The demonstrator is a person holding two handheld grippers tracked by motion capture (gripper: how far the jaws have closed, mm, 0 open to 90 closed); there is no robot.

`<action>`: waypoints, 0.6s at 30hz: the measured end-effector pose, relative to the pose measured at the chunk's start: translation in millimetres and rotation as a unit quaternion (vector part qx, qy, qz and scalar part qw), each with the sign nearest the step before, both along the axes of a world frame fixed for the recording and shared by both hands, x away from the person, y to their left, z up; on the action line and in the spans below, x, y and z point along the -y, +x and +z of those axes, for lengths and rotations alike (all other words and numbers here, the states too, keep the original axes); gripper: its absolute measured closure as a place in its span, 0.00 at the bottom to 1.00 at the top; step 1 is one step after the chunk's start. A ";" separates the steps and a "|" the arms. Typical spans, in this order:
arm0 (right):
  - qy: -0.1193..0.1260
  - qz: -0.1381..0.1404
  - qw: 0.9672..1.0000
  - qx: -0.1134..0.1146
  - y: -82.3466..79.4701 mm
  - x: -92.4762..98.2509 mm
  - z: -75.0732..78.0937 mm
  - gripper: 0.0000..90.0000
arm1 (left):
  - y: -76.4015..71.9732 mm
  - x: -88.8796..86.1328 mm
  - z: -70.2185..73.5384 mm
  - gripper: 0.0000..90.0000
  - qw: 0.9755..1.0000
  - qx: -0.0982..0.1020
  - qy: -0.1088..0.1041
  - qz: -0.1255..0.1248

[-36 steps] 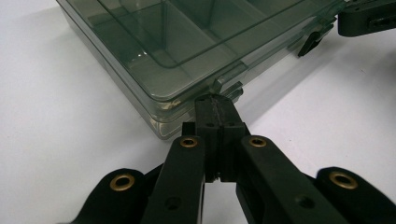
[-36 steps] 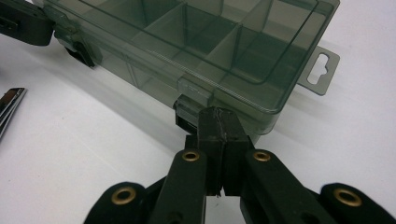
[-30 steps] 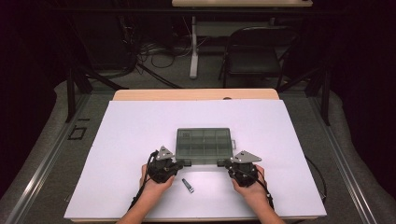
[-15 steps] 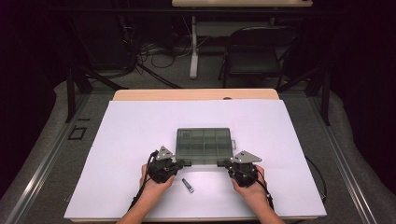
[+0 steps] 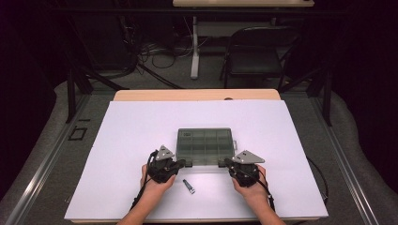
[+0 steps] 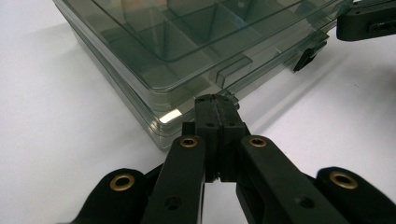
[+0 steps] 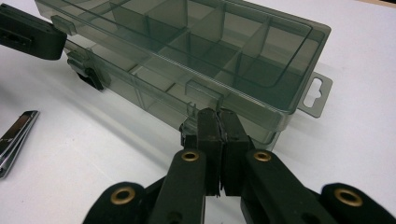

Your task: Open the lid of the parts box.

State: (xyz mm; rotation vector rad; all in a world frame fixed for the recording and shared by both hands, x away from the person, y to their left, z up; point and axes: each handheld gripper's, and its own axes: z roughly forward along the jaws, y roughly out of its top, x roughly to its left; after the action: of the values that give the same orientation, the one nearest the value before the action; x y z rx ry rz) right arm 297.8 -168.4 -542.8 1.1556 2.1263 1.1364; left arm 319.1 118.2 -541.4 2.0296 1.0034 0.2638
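While tools (image 5: 185, 163) press box (image 5: 205, 146) | right gripper view: hang tab (image 7: 317, 95), clipper (image 7: 15, 137)

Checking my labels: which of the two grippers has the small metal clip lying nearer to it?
The left gripper: the metal clip lies on the white table beside that hand, well apart from the right gripper.

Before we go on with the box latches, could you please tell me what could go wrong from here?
1. Both grippers, left and right, are shut with their tips at the front clasps of the closed compartment box. A sideways pry could slip off a clasp.
2. The box looks light on the smooth white table, so an uneven push may slide or turn it.
3. The small metal clipper lies loose between the hands and could be knocked by a wrist.
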 end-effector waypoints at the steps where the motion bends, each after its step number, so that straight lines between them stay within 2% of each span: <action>1: -0.001 0.000 1.000 0.000 0.0 -0.2 -0.1 0.99 | -0.4 -0.1 0.3 1.00 1.000 0.000 -0.002 0.003; 15: -0.002 -0.015 1.000 0.000 4.4 5.1 2.6 0.99 | 1.5 -4.9 4.6 1.00 1.000 0.001 -0.006 0.017; 18: -0.007 -0.017 1.000 -0.004 6.1 5.3 5.2 1.00 | 4.5 -5.6 6.2 1.00 1.000 -0.006 -0.019 0.024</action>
State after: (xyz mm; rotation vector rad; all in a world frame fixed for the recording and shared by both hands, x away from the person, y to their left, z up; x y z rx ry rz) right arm 303.9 -173.7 -537.6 1.1859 2.1091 1.1019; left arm 323.6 123.7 -535.2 1.9784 1.0573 0.2559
